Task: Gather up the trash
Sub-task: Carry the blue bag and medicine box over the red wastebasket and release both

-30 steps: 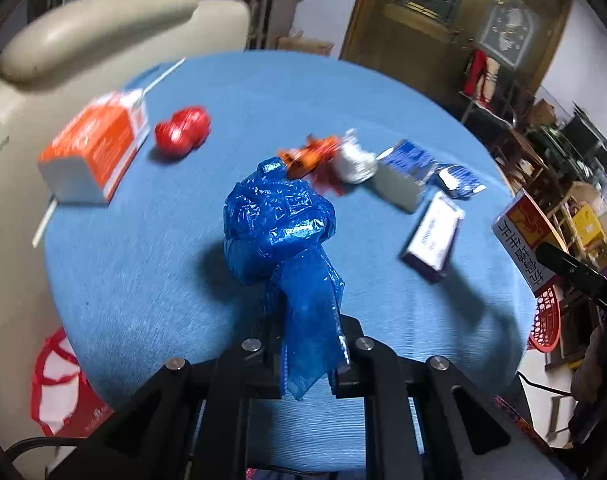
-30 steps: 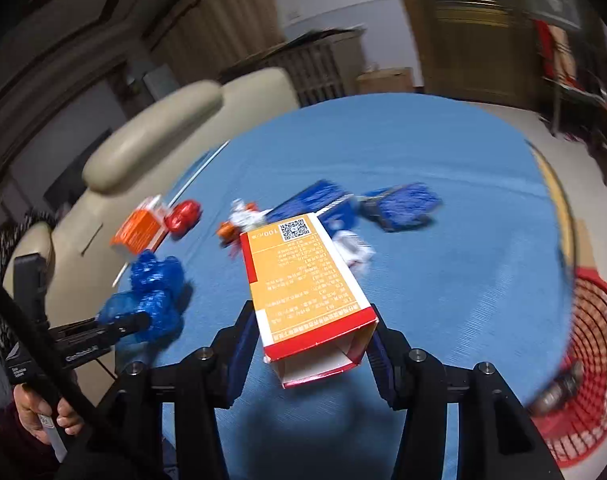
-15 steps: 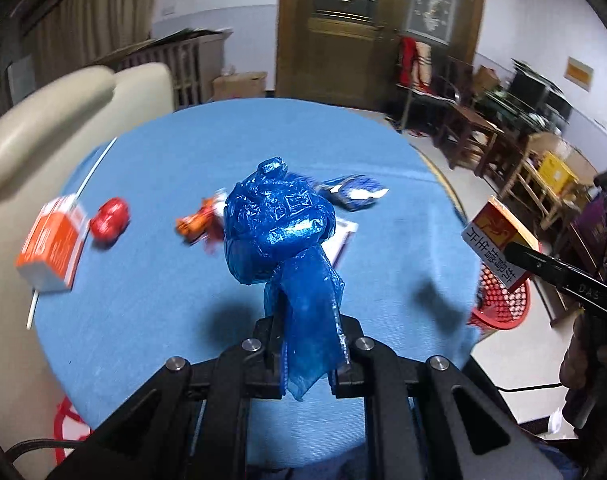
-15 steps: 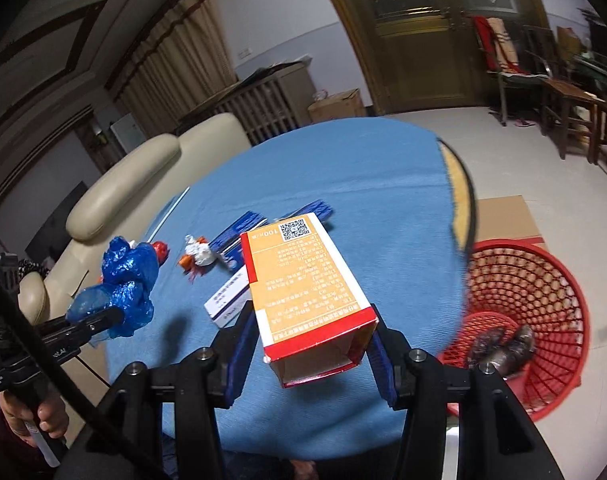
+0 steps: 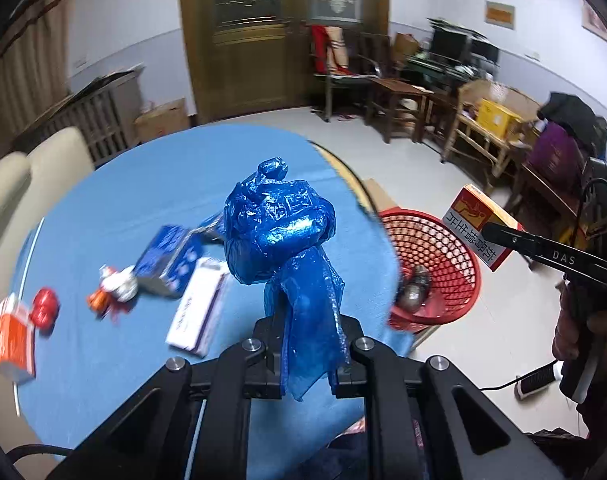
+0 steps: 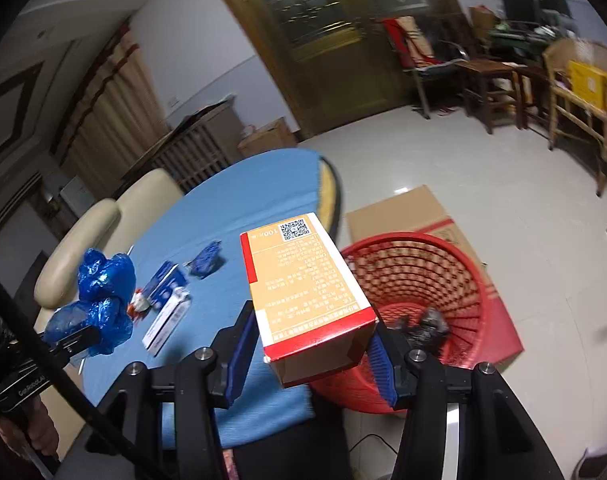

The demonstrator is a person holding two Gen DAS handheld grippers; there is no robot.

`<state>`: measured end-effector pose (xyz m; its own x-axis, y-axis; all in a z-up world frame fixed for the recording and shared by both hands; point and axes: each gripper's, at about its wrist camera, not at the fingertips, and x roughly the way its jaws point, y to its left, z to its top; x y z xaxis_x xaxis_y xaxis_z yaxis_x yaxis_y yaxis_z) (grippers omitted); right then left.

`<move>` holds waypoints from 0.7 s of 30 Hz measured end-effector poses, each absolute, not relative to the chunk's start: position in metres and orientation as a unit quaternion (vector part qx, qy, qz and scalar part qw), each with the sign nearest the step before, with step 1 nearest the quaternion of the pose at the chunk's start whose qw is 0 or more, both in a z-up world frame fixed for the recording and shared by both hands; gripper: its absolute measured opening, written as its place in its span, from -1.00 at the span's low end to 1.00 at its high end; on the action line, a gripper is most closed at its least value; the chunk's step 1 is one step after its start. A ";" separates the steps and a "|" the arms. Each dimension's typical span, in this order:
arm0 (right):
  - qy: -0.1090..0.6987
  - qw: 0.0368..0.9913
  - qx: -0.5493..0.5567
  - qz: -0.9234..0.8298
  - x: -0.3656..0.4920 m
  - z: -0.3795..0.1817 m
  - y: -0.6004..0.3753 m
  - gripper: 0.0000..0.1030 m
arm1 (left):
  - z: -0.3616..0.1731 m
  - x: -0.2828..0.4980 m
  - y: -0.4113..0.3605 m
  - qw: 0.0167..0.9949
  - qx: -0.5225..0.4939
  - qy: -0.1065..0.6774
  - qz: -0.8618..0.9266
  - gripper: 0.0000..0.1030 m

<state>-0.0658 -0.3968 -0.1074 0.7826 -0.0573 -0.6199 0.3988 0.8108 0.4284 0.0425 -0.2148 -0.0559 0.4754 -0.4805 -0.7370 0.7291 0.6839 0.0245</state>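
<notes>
Holding a crumpled blue plastic bag (image 5: 277,226) by its trailing tail, my left gripper (image 5: 307,354) has its jaws pinched tight on the thin film, the knotted bundle standing up above the fingers, over the round table with the blue cloth (image 5: 143,184). In my right gripper (image 6: 309,346) an orange-and-red cardboard carton (image 6: 303,280) sits clamped between the blue-padded fingers (image 6: 241,354), its open end toward the camera and its QR code at the far end.

From the left wrist camera, the red plastic mesh basket (image 5: 435,252) stands on the floor at about 3 o'clock of the bag, just off the table's edge, with dark wadded trash lying in its bottom. From the right wrist camera the same basket is at 3 o'clock of the carton, resting on a flattened brown cardboard sheet (image 6: 403,212).

Left on the cloth, at roughly 8 to 9 o'clock of the bag: a blue printed box (image 5: 169,260), a white-and-purple flat box (image 5: 199,312), a small white and orange wrapper (image 5: 113,284), a shiny red foil ball (image 5: 43,312), and an orange-and-white carton (image 5: 11,344) at the table's rim. A cream leather chair (image 5: 27,172) stands behind the table at 10 o'clock.
</notes>
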 end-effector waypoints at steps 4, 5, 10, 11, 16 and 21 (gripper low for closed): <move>0.299 0.896 0.297 -0.140 -0.078 -0.112 -0.415 0.05 | -0.056 0.037 -0.239 0.833 0.185 0.364 -0.374 -0.70; 0.297 0.895 0.300 -0.142 -0.080 -0.113 -0.418 0.05 | -0.056 0.036 -0.245 0.831 0.188 0.363 -0.377 -0.70; 0.294 0.890 0.315 -0.151 -0.087 -0.119 -0.431 0.05 | -0.060 0.029 -0.273 0.821 0.212 0.361 -0.389 -0.70; 0.294 0.888 0.319 -0.153 -0.089 -0.121 -0.433 0.05 | -0.060 0.030 -0.278 0.819 0.216 0.360 -0.390 -0.70; 0.291 0.879 0.340 -0.163 -0.097 -0.127 -0.442 0.06 | -0.065 0.021 -0.306 0.810 0.241 0.353 -0.402 -0.70; 0.288 0.873 0.356 -0.167 -0.105 -0.131 -0.450 0.06 | -0.070 0.011 -0.330 0.800 0.262 0.346 -0.413 -0.70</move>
